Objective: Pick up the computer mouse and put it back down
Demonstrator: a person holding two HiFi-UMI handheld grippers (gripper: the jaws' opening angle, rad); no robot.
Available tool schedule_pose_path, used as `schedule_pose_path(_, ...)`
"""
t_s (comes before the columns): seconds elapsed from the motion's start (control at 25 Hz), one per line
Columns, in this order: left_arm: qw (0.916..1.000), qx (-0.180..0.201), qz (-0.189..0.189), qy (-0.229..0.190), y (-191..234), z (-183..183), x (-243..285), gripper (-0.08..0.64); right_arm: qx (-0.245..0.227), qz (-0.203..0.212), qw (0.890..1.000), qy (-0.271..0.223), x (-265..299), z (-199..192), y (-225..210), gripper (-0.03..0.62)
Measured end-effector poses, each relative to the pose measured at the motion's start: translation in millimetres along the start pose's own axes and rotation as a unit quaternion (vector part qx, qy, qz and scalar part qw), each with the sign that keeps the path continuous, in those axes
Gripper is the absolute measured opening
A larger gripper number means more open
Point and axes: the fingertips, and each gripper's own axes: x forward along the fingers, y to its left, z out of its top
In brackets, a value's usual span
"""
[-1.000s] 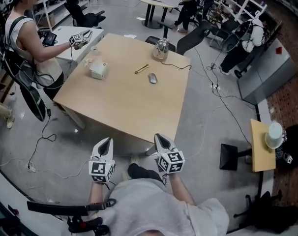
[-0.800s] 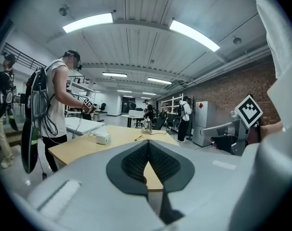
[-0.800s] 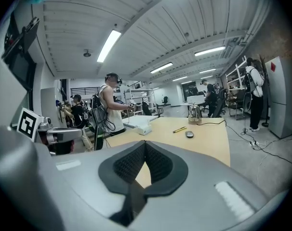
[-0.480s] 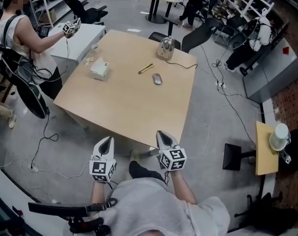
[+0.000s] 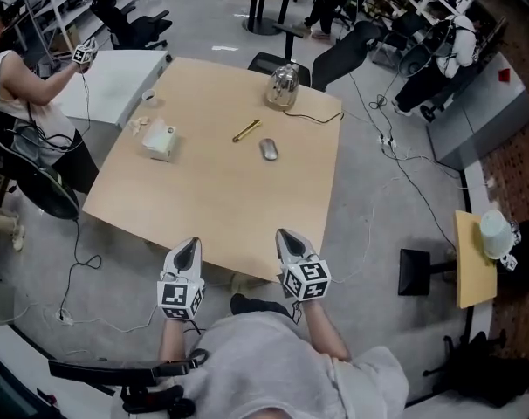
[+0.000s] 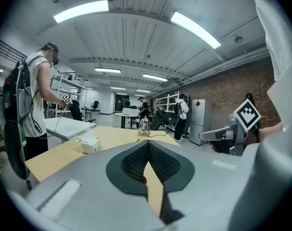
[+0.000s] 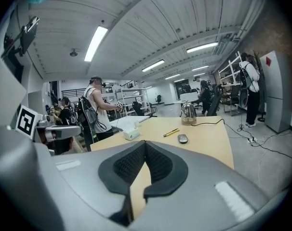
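The grey computer mouse (image 5: 268, 149) lies on the far half of the wooden table (image 5: 212, 208), beside a yellow pen (image 5: 246, 130). In the right gripper view the mouse (image 7: 183, 138) lies ahead and slightly right of the jaws. My left gripper (image 5: 189, 246) and right gripper (image 5: 285, 236) hover side by side at the table's near edge, far short of the mouse. Both are shut with nothing in them; the jaw tips meet in the left gripper (image 6: 147, 142) and the right gripper (image 7: 145, 142) views. In the left gripper view the mouse does not show.
A metal kettle (image 5: 283, 85) with a black cord stands at the table's far edge, and a white tissue box (image 5: 161, 139) at the left. A person (image 5: 11, 85) stands left of the table, holding up a marker-cube gripper. Chairs and cables lie beyond the table.
Both grippers have come forward from over the floor to the table's near edge, and the table now sits closer in view. The person at the left has moved their raised gripper further left.
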Motion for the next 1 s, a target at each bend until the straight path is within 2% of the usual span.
schedule_pose_path(0.32, 0.9999, 0.012, -0.005, 0.006, 5.7, 6.6, 53.9, 0.020, 0.009, 0.000, 1.000, 0.002, 36.8, 6.3, -35.1, 0.006)
schedule_pose_path(0.6, 0.9996, 0.024, -0.015, 0.010, -5.8, 16.1, 74.5, 0.020, 0.015, 0.004, 1.000, 0.002, 46.2, 12.0, -51.1, 0.006)
schedule_pose_path(1.0, 0.9978, 0.038, -0.048, 0.027, -17.8, 20.6, 105.1, 0.020, 0.040, -0.024, 0.999, 0.001, 44.8, 8.3, -75.0, 0.006)
